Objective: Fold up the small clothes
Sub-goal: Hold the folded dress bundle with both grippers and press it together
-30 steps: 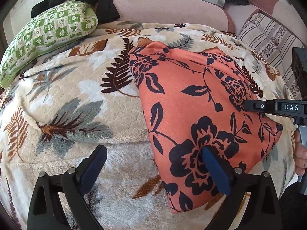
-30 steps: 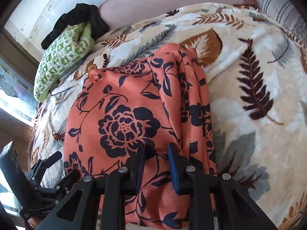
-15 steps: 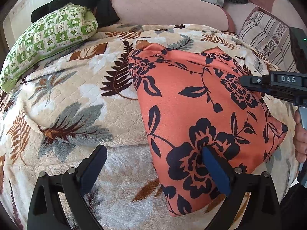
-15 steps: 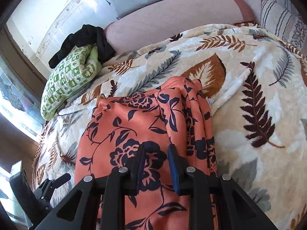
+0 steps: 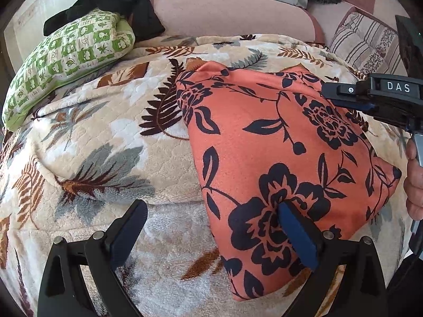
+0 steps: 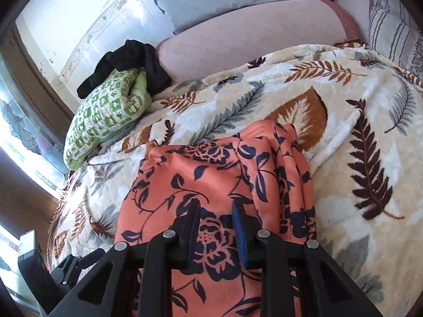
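An orange garment with dark blue flowers [image 5: 264,145] lies folded flat on the leaf-patterned blanket [image 5: 105,137]. My left gripper [image 5: 211,207] is wide open at the garment's near left edge, its right finger over the cloth and its left finger over the blanket. In the left wrist view, my right gripper [image 5: 327,91] hovers above the garment's far right part. In the right wrist view, the right gripper [image 6: 215,206] has its jaws a narrow gap apart, with nothing pinched; the garment [image 6: 211,163] shows below, bunched in pleats along its right side. The left gripper [image 6: 79,261] sits at the lower left.
A green patterned pillow [image 5: 66,52] with a black garment [image 5: 119,0] on it lies at the far left. A pink bolster [image 5: 224,13] and a striped pillow [image 5: 370,42] line the back. A person's hand [image 5: 415,185] holds the right gripper at the right edge.
My right gripper has risen off the garment and tilted upward, so more of the bolster and wall shows. The garment stays flat. My left gripper has not moved.
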